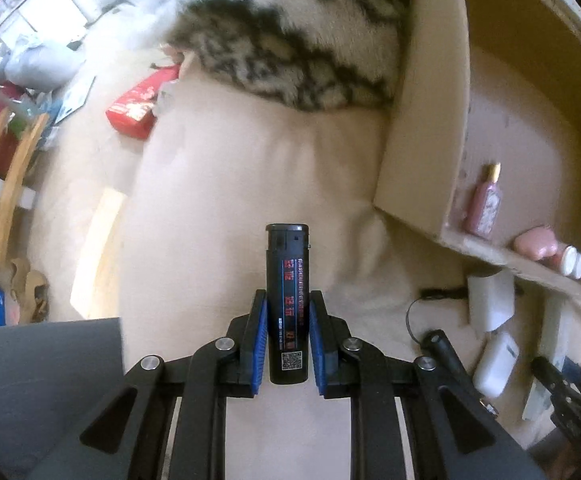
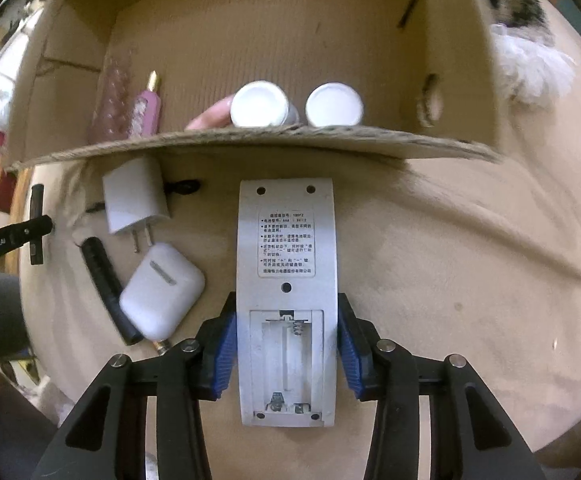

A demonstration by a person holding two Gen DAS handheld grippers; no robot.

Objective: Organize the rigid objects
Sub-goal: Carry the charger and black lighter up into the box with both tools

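Right wrist view: cardboard box (image 2: 250,20) holds pink perfume bottle (image 2: 146,110), two white-capped bottles (image 2: 259,105). Beside box, right gripper (image 2: 286,350) clamps remote control (image 2: 286,264); left gripper (image 1: 287,346) clamps black lighter (image 1: 287,304).

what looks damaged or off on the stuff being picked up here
The white remote control in the right hand-held gripper lies face down with its battery cover missing: the compartment is open and empty, springs showing.

We are seeing the remote control (image 2: 286,300) lying just before the cardboard box (image 2: 250,142); left of it are lying the earbud case (image 2: 161,292) and charger plug (image 2: 135,198). Two capped bottles (image 2: 259,105) are standing inside the box, the perfume bottle (image 2: 146,110) to their left.
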